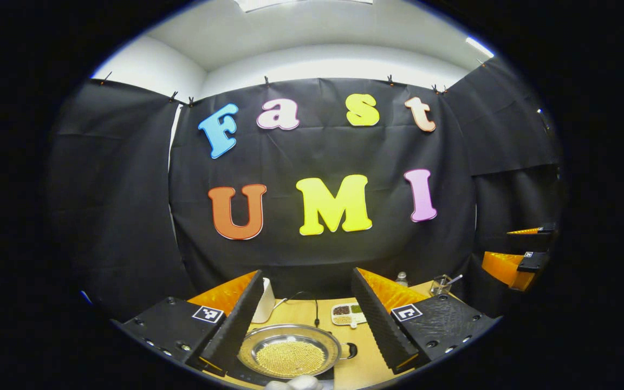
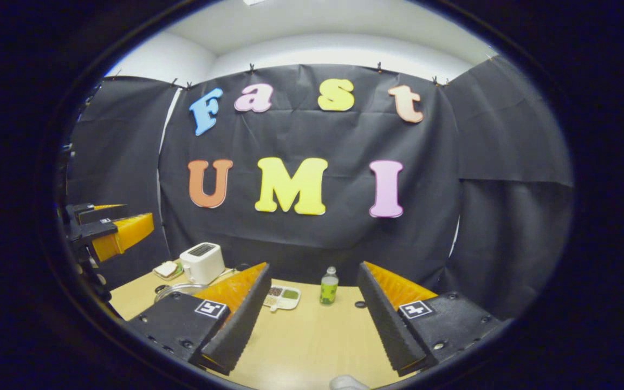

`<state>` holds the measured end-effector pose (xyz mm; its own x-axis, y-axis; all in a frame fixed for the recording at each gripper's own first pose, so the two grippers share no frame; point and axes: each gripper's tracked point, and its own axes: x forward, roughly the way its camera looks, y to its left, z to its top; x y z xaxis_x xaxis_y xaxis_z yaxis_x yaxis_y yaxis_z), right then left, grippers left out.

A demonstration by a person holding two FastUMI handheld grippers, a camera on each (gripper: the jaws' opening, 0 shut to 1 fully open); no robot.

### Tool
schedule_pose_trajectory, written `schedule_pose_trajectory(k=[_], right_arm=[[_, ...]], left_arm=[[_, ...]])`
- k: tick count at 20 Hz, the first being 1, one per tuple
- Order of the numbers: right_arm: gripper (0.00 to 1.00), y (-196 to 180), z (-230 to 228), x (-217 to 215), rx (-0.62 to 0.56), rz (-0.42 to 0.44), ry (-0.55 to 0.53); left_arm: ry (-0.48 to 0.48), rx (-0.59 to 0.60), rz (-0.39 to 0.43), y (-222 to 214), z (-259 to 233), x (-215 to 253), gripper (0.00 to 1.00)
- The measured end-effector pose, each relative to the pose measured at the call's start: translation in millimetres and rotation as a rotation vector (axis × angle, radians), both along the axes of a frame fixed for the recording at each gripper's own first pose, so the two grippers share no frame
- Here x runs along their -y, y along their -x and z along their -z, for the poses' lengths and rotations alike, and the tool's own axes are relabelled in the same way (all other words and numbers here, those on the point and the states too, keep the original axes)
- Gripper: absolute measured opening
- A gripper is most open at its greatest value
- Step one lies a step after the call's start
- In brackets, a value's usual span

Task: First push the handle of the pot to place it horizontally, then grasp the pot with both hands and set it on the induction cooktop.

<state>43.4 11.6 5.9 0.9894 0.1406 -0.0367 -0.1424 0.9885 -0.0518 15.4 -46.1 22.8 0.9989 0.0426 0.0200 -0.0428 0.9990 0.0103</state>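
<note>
Both tools held high, jaws wide, nothing gripped. Left gripper (image 1: pixel 301 319) hovers over pot (image 1: pixel 289 355), which sits on dark cooktop (image 1: pixel 247 375), side handle (image 1: pixel 349 351) pointing sideways. Right gripper (image 2: pixel 312 314) over bare table (image 2: pixel 312 346). Step looks near done; next likely just withdrawing.

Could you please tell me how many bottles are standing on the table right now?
1: a small bottle with a green label stands upright near the table's back edge, right of the compartment tray. Others may be hidden behind the grippers.
</note>
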Motion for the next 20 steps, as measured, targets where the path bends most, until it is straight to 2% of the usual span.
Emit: schedule_pose_trajectory(k=[4, 15, 20], right_arm=[[1.0, 22, -26, 35, 0.066, 0.003, -0.021], [0.99, 39, -27, 144, 0.078, 0.075, -0.092], [0.99, 52, -36, 163, 0.116, 0.063, -0.072]], left_arm=[[0.006, 0.021, -0.014, 19, -20, 29, 0.96], [-0.014, 0.048, -0.071, 52, -42, 74, 0.96], [-0.018, 0.046, -0.055, 59, -42, 107, 0.96]])
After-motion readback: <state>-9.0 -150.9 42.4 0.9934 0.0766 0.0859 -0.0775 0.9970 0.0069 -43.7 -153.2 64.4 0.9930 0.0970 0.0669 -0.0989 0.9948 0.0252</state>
